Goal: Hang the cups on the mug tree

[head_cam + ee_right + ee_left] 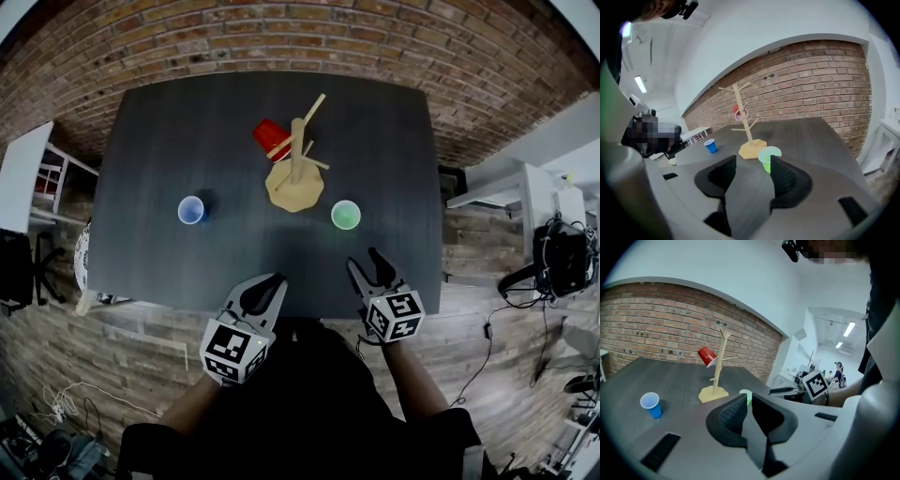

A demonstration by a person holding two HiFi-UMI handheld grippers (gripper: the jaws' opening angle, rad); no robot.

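- The person's two forearms, in dark sleeves, come up from 6 o'clock in the head view and spread slightly apart. Each ends in a gripper held at the near edge of the dark table (159, 141).
- The left gripper (278, 279) sits at about 7 o'clock from the mug tree (296, 178) and well apart from it. Its tip points toward 1 o'clock and its marker cube faces up toward the camera.
- In the left gripper view, the left gripper (747, 397) has its jaws together with nothing between them.
- The right gripper (364, 260) sits at about 5 o'clock from the mug tree, angled toward 11 o'clock.
- In the right gripper view, the right gripper (752, 161) has its jaws apart and grips nothing. The green cup (768, 157) shows beyond the right-hand jaw, not between the pads.
- The mug tree stands upright on its flat wooden base in the middle of the table.
- The red cup (269, 138) hangs tilted on a branch at about 11 o'clock from the trunk.
- The blue cup (191, 210) stands mouth up on the table at 8 o'clock from the tree base.
- The green cup (346, 215) stands mouth up at 4 o'clock, just beside the base and ahead of the right gripper.
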